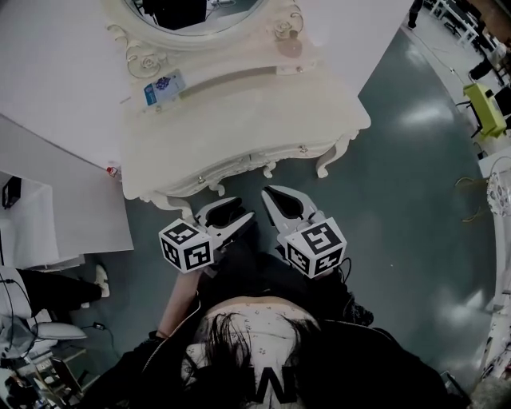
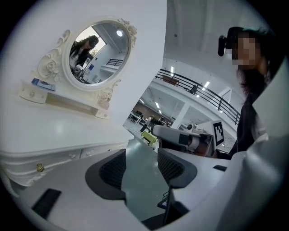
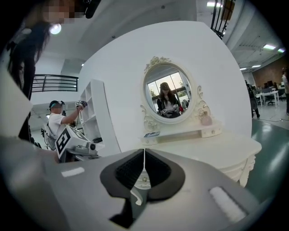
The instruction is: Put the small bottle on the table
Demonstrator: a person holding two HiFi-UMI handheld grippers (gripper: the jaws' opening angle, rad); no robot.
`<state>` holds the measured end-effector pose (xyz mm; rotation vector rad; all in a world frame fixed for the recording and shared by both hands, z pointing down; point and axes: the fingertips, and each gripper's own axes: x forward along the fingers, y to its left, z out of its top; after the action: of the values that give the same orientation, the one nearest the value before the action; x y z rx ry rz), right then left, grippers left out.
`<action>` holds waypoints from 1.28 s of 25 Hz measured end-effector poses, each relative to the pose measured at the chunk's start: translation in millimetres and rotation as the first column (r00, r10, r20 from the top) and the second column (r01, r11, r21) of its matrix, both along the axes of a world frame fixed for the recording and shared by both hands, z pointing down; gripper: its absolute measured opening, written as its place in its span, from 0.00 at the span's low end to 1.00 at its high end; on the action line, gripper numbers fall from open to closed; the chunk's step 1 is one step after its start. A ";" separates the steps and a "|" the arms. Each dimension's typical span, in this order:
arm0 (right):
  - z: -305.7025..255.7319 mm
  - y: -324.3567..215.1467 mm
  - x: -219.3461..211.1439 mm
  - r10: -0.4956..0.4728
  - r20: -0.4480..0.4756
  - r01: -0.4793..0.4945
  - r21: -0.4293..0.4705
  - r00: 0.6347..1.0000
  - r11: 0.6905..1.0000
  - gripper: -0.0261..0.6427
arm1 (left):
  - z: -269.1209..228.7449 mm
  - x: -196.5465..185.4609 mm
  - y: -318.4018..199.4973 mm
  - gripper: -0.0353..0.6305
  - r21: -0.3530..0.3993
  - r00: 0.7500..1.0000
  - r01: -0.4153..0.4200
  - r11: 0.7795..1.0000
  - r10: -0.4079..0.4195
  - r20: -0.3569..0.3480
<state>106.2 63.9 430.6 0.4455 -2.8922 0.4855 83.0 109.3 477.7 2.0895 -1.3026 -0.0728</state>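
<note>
The small pinkish bottle (image 1: 289,45) stands on the raised shelf of the white dressing table (image 1: 239,120), right of the oval mirror (image 1: 192,16). It shows in the left gripper view (image 2: 104,100) and in the right gripper view (image 3: 206,118) too. Both grippers hang in front of the table's near edge, well short of the bottle. My left gripper (image 1: 239,209) is open with nothing between its pads (image 2: 113,170). My right gripper (image 1: 273,196) is shut and empty, its pads (image 3: 156,169) meeting in a thin line.
A blue-and-white box (image 1: 164,86) lies on the shelf left of the mirror. Drawer fronts with small knobs (image 2: 39,167) face me. A white wall panel (image 1: 48,72) stands at the left, a white shelf unit (image 3: 92,113) beyond it. A yellow-green chair (image 1: 485,108) sits far right.
</note>
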 end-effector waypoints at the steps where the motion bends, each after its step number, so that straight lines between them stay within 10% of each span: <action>1: -0.2 5.4 1.3 -0.010 0.000 0.010 0.001 1.000 1.000 0.06 | 0.3 3.0 4.1 0.38 0.000 1.000 0.004 1.000 -0.004 -0.001; 32: 6.7 97.7 -23.2 -0.226 -0.066 0.230 0.056 0.972 0.972 0.06 | 8.9 -9.0 82.5 0.37 0.003 0.990 0.142 0.990 -0.141 -0.021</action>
<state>83.0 161.6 437.3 0.1298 -2.8583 0.3392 74.1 191.8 486.6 1.9926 -1.4381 -0.1584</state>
